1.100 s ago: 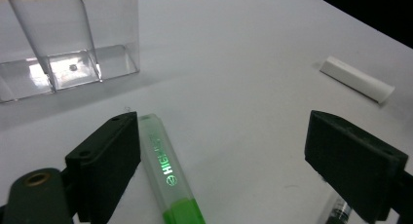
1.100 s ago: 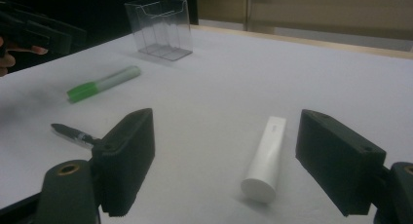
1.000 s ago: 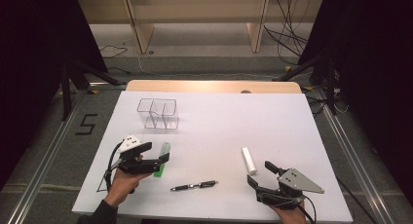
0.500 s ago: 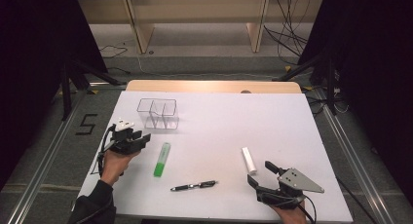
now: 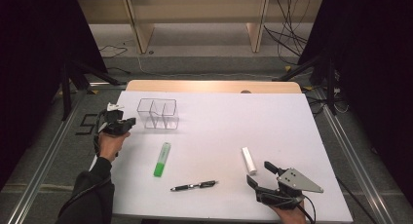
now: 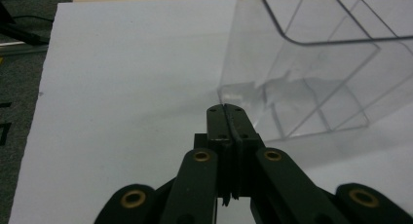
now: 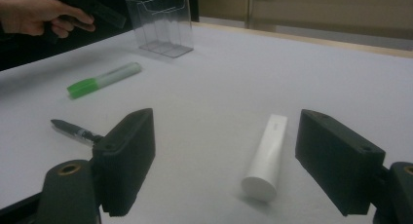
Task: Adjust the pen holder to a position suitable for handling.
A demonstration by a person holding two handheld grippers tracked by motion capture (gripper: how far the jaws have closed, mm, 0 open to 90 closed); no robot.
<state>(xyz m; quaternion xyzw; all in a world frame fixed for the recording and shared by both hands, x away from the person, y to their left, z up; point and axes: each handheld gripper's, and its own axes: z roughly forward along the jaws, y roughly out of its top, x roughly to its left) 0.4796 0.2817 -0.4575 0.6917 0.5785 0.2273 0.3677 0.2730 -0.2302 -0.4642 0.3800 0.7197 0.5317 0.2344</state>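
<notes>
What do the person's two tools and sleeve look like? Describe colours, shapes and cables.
Both tools are black with two flat block jaws and brass-coloured pivot pins. The right tool carries a grey three-cornered plate; the left tool has a white top part and trails a black cable. The left sleeve is black.

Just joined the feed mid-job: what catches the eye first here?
The clear holder stands at the back left of the white table, with the shut left gripper right at its near corner, holding nothing. A green marker, a black pen and a white tube lie loose on the near half. The right gripper waits open at the front, its jaws either side of the tube but apart from it.
</notes>
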